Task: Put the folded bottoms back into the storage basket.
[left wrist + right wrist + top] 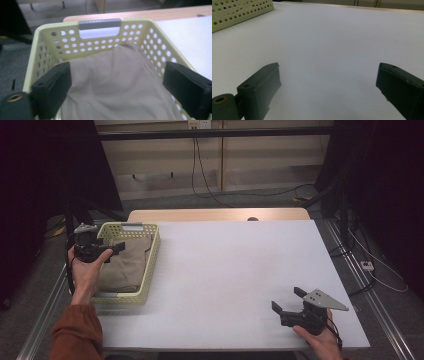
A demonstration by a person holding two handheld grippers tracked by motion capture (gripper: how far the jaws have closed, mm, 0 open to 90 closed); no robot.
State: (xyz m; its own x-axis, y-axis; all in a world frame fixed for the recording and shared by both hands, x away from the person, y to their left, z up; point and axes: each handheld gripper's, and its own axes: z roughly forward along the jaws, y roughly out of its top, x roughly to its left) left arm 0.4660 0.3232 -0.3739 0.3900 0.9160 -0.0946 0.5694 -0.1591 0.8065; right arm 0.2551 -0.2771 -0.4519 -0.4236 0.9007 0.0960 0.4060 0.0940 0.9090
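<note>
Cloth, high view: the beige cloth [125,262] lies folded inside the pale yellow basket [152,265], which stands on the left part of the white desk [225,270].
Left claw, high view: the left claw [112,248] is held in the person's left hand [87,267] at the basket's left rim, its jaws pointing over the cloth, spread and holding nothing.
Right claw, high view: the right claw [287,300] rests low near the desk's right front corner in the right hand [320,340], jaws apart and empty, well apart from the basket.
Cloth, left gripper view: the cloth [117,82] fills the basket floor and bulges up toward the far wall; the basket [45,47] has a grey handle [100,23] in that wall.
Left claw, left gripper view: released; the two black jaws stand wide on either side above the cloth, not pinching it.
Right claw, right gripper view: released; both jaws stand wide apart over bare desk [332,42], with a corner of the basket [239,11] at upper left.
</note>
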